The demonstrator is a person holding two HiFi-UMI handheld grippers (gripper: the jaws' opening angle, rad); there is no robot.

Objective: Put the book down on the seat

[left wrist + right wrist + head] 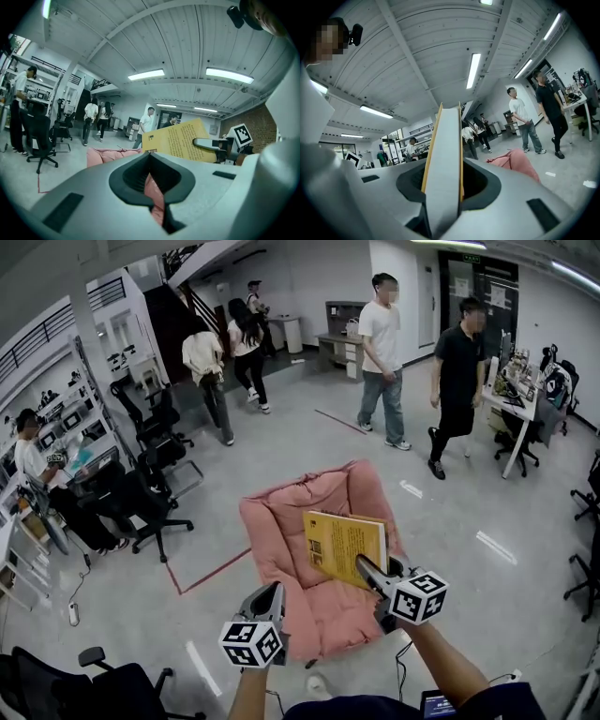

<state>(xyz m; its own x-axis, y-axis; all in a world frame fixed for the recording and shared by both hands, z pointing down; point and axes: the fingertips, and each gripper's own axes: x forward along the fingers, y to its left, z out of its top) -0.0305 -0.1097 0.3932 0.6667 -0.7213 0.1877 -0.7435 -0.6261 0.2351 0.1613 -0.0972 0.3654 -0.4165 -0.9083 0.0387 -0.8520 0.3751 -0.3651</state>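
A yellow book [342,545] hangs tilted over a pink cushioned seat [291,521], its lower corner clamped by my right gripper [367,569]. In the right gripper view the book [445,154] stands edge-on between the jaws, which press on both covers, with the seat [513,161] to the right. My left gripper [272,594] hovers over the seat's front left edge with its jaws together and nothing in them. In the left gripper view only a thin slit shows between the jaws of the left gripper [151,180], and past them are the seat [105,154] and the book [183,140].
Several people walk on the grey floor beyond the seat [382,362] [459,381]. Black office chairs [150,493] stand to the left, another chair [56,690] at the bottom left. A desk [511,395] is at the right. A red tape line [211,573] crosses the floor.
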